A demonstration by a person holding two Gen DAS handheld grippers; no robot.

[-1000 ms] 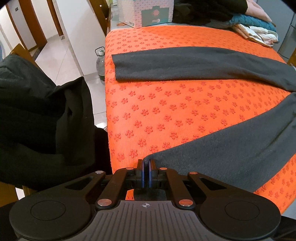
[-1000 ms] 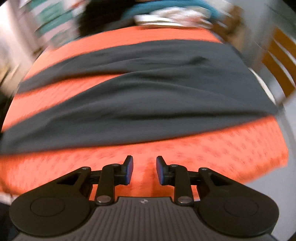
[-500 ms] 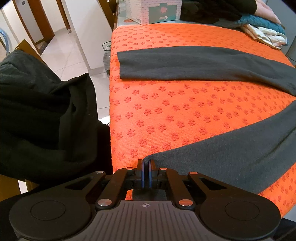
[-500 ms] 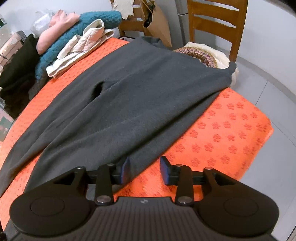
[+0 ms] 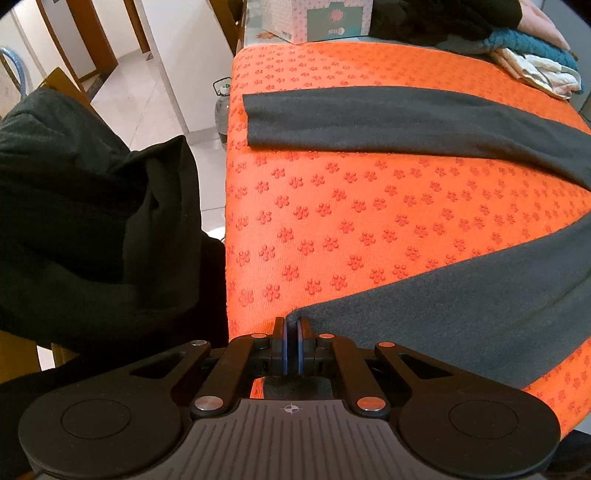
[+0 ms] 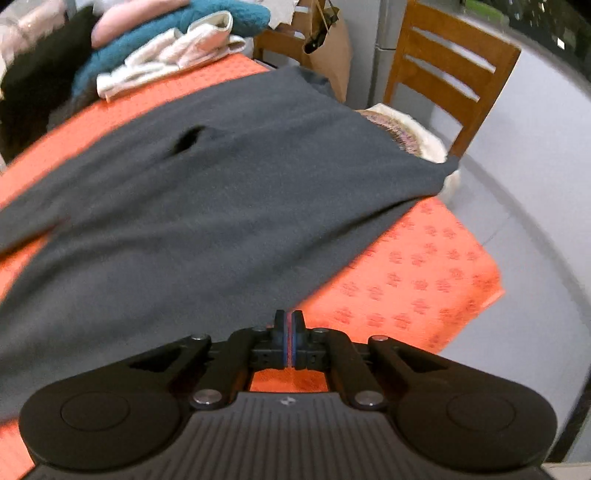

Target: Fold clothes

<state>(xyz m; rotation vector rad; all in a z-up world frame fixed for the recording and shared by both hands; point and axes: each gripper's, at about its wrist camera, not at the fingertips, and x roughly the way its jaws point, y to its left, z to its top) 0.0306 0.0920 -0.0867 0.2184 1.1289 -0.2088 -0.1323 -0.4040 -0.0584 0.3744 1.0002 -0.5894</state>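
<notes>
Your left gripper (image 5: 291,325) is pinching the near leg cuff of the gray pants (image 5: 443,306), its blue pads (image 5: 283,345) pressed together on the cloth at the near left corner of the orange mat (image 5: 351,221). You are pointing it steeply down over the table edge. Your right gripper (image 6: 288,319) is also clamped tight, its fingers meeting at the near hem of the same gray pants (image 6: 207,221); whether cloth is actually caught between the pads is hard to tell, since the hem edge and the mat both sit right at the tips.

From the left view, the pants are lying with one leg running from your gripper out to the right, and the other leg stretching flat across the far part of the mat, its cuff end squared off toward the left edge. From the right view, the waist part is spreading across the orange mat (image 6: 417,273) and hanging over its far right edge, touching a cushion (image 6: 413,129) on a wooden chair (image 6: 454,66).

Beyond the pants, a heap of clothes (image 6: 173,44) in teal, pink, cream and black is sitting at the far end. A patterned box (image 5: 314,18) is standing at the far left corner. A dark coat (image 5: 85,221) is hanging over a chair beside the table, with a water bottle (image 5: 221,110) on the tiled floor beyond it.
</notes>
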